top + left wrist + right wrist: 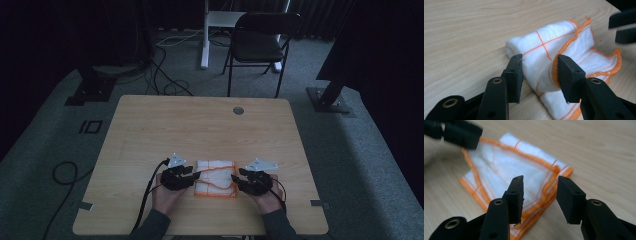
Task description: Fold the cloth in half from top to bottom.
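Matte black plastic jaws, blocky and square-ended with small brass-ringed holes in their arms, rise nearest the lens in the left gripper view: the left gripper [539, 72] stands with its jaws apart, a soft rolled fold of the cloth [554, 50] lying between them, its orange stitched hem against the right-hand pad. The cloth is white, fluffy and loosely woven, crossed by thin orange lines and edged in frayed orange overlock. In the right gripper view the right gripper [539, 195] also has its jaws spread, straddling the layered corner of the folded cloth [524, 170]. Beyond lies the smooth, pale wood-grain table [200, 125]; the cloth rests near its front edge, between the two grippers. Farther off stands a dark folding chair [260, 42] on grey carpet.
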Action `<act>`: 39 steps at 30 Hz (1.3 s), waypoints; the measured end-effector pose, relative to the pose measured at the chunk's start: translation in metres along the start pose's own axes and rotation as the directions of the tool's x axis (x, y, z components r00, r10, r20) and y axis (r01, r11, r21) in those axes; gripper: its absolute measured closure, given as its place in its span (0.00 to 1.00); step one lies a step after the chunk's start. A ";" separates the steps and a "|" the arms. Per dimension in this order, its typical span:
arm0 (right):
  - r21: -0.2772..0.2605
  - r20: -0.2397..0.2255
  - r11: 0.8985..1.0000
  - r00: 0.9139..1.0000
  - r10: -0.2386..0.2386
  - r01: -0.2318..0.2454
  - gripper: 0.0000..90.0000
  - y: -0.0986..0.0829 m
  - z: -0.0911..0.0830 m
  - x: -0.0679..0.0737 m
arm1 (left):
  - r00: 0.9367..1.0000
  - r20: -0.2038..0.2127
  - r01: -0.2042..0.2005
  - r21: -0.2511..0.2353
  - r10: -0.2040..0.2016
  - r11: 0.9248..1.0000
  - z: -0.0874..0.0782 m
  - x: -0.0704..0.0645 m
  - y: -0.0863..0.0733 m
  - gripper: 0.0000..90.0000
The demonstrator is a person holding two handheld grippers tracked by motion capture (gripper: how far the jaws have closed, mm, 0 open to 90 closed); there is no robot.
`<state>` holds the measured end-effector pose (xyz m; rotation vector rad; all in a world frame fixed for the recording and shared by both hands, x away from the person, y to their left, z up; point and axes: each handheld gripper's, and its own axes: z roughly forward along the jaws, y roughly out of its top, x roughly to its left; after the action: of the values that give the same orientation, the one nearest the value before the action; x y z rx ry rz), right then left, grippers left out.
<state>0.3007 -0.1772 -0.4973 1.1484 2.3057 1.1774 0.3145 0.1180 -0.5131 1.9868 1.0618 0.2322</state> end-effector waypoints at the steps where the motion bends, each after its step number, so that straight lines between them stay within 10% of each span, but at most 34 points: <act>1: -0.010 0.007 1.000 1.000 0.006 -0.006 0.64 0.002 -0.001 -0.002 | 1.000 0.001 0.003 -0.002 -0.003 1.000 0.000 -0.001 -0.001 0.64; 20: -0.034 0.010 0.998 0.999 0.047 -0.047 0.64 0.000 0.014 -0.004 | 1.000 -0.003 0.023 0.033 -0.023 0.999 -0.002 -0.004 -0.033 0.63; 29: -0.126 0.007 0.991 0.998 0.056 -0.055 0.64 0.008 0.001 -0.004 | 1.000 -0.006 0.012 0.037 -0.012 0.999 -0.003 -0.005 -0.034 0.63; 39: -0.021 -0.030 0.999 0.999 0.033 -0.034 0.63 -0.010 0.018 0.007 | 1.000 0.003 -0.008 0.033 0.007 0.999 -0.006 -0.008 -0.039 0.63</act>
<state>0.3015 -0.1653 -0.5162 1.1740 2.2979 1.2368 0.2833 0.1257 -0.5369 2.0201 1.0626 0.2168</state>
